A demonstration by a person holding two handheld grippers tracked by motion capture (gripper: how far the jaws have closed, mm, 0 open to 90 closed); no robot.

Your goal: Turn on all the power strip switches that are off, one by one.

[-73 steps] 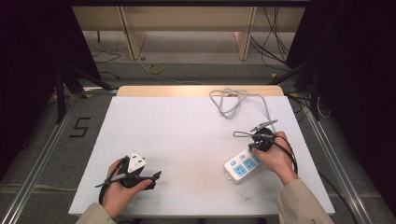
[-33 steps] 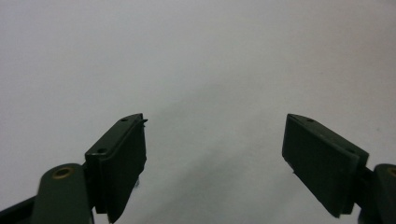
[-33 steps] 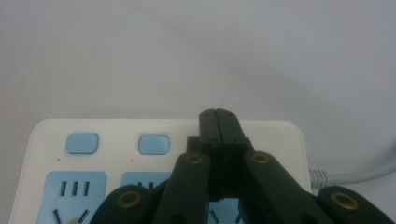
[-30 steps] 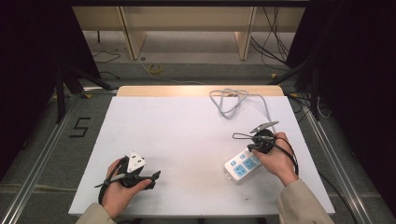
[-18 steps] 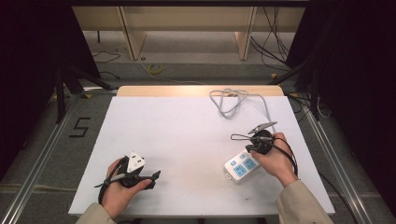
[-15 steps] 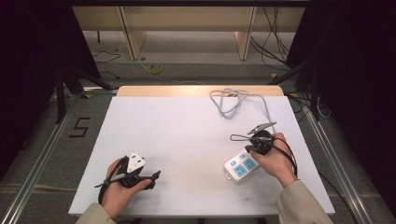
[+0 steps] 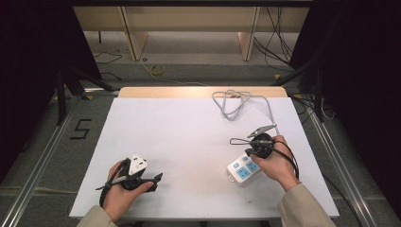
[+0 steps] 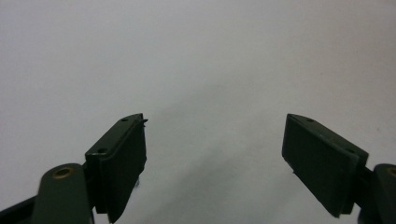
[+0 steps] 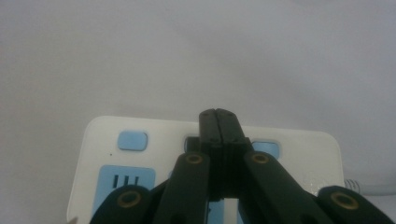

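Note:
A white power strip (image 7: 241,170) with blue sockets lies at the table's right front. Its grey cable (image 7: 232,102) runs back to a loose coil near the far edge. My right gripper (image 7: 249,152) is shut with nothing between its jaws. In the right gripper view its closed tips (image 9: 217,115) hang right over the power strip (image 9: 107,140), between two blue buttons. Whether they touch it I cannot tell. My left gripper (image 7: 155,182) rests at the left front of the table. In the left gripper view it (image 8: 215,158) stands open over bare white tabletop.
The white table (image 7: 179,137) has a wooden strip (image 7: 165,92) along its far edge. Metal rails (image 7: 42,156) run along both sides on the floor. Dark curtains flank the area, and loose cables (image 7: 279,42) lie on the floor behind.

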